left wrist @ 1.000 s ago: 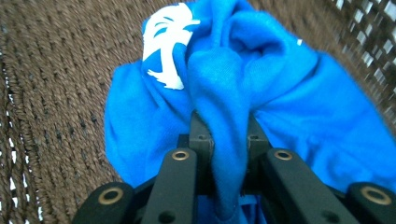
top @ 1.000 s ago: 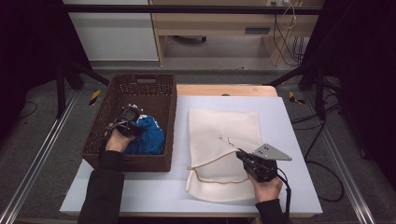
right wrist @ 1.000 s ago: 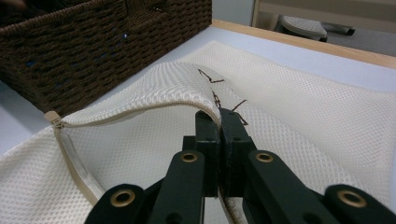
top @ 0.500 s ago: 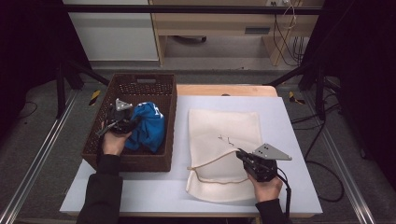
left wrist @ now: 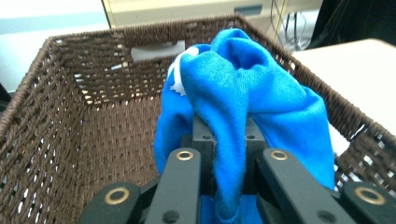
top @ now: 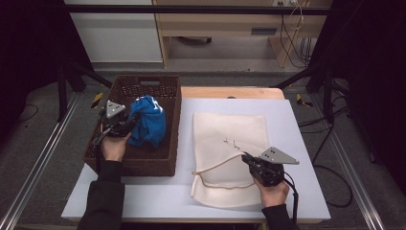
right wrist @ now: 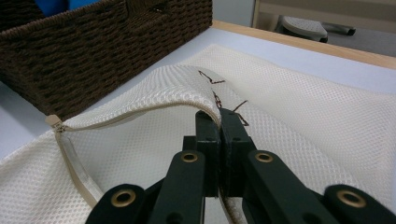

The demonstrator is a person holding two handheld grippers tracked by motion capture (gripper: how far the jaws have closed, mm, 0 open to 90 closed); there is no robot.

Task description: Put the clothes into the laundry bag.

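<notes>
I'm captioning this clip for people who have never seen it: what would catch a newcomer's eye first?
Most striking is the bright blue cloth, bunched and lifted over the dark wicker basket at the table's left, pinched in the left tongs. Next comes the pale mesh bag lying flat at the centre, where the right tongs hold its zippered edge raised so the mouth gapes.

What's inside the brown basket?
A bunched blue cloth is inside the brown basket, pinched by the left gripper. Around it, bare woven floor and walls show. Whatever lies beneath the cloth is covered, so I can't tell.
</notes>
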